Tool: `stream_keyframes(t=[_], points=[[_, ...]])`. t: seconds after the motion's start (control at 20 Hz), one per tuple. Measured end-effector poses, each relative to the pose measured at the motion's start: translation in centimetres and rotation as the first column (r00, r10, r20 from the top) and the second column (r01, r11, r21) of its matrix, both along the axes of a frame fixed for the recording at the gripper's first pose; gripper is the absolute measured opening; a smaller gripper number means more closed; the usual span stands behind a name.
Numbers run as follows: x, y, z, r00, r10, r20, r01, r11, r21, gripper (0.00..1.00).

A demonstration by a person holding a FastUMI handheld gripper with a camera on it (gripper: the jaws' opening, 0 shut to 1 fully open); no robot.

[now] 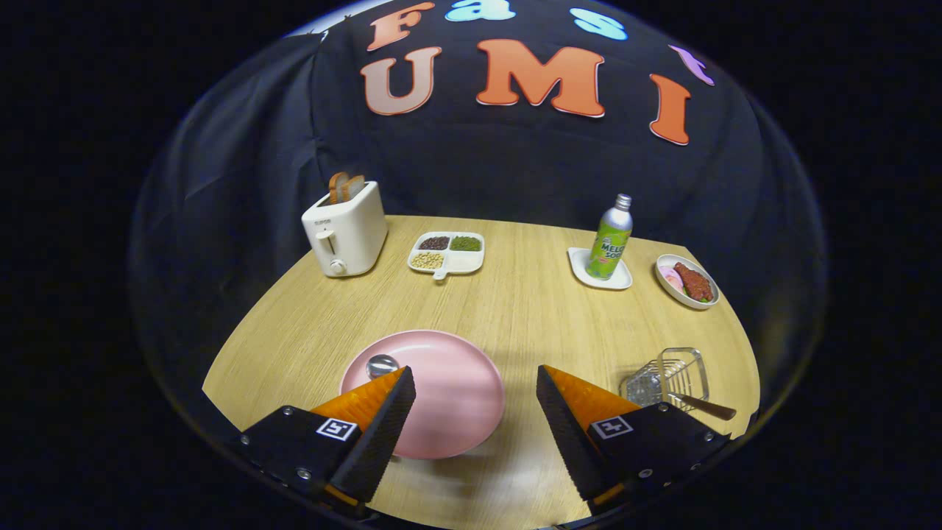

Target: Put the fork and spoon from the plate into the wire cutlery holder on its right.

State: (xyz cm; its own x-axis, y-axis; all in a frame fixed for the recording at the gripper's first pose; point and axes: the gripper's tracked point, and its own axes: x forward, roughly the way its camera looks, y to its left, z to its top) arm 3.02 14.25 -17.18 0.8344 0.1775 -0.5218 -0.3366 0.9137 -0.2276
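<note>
A pink plate (pixel 449 383) lies on the wooden table just ahead of my fingers, partly between them. A spoon's shiny bowl (pixel 382 364) rests on the plate's left side; its handle is hidden behind my left finger (pixel 375 412). The wire cutlery holder (pixel 666 379) stands to the right of the plate, beyond my right finger (pixel 581 412). A brown utensil handle (pixel 703 405) sticks out of the holder toward the right. My gripper (pixel 476 379) hovers open above the plate's near part, with nothing between its fingers.
At the back of the table stand a white toaster (pixel 344 230) with bread, a divided white dish (pixel 447 254) of beans, a green bottle (pixel 611 239) on a small white tray, and a bowl (pixel 686 281) of food at the right.
</note>
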Motion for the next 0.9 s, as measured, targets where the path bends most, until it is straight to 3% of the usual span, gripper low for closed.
stream_keyframes(t=[0.5,0.6,0.9], points=[[-1.4,5.7,-9.0,0.986,0.084,-0.144,-0.086,0.996,-0.003,0.97],[-1.3,6.0,-10.0,0.985,0.074,-0.157,-0.075,0.997,-0.004,0.92],[-1.2,6.5,-12.4,0.975,0.073,-0.208,-0.081,0.996,-0.028,0.59]])
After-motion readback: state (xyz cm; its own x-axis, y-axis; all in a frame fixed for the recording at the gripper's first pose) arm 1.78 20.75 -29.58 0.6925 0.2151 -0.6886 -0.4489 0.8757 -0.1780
